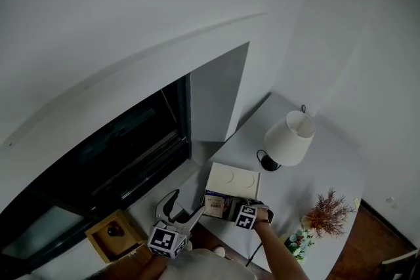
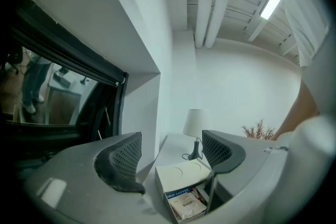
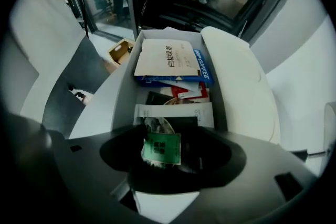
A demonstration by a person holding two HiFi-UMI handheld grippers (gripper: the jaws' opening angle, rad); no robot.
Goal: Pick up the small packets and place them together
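Far left, a wooden tray [image 1: 96, 240] with a small dark item in it, too small to identify, is seen on a lower ledge. Next, the left claw [image 1: 182, 208] is held level just left of the box [image 3: 124, 86]; its jaws are spread apart and nothing is caught between them. The box is seen on the white surface [image 1: 298, 183] with its white lid [image 1: 233, 180] flipped open along the far side. Several small packets [image 3: 169, 62] are stacked inside it, a cream one with a blue edge being the plainest, with red and dark ones under it. The right claw [image 3: 168, 153] is pointed steeply down over the near end of the box and is closed on a green-labelled packet [image 3: 163, 147], pinched between its jaws just above the other packets. Further right on the surface, a white-shaded lamp [image 1: 289, 138] is stood behind the box, well apart from it. A dried brown plant [image 1: 326, 212] and a small flower bunch [image 1: 298, 242] are set near the right edge.
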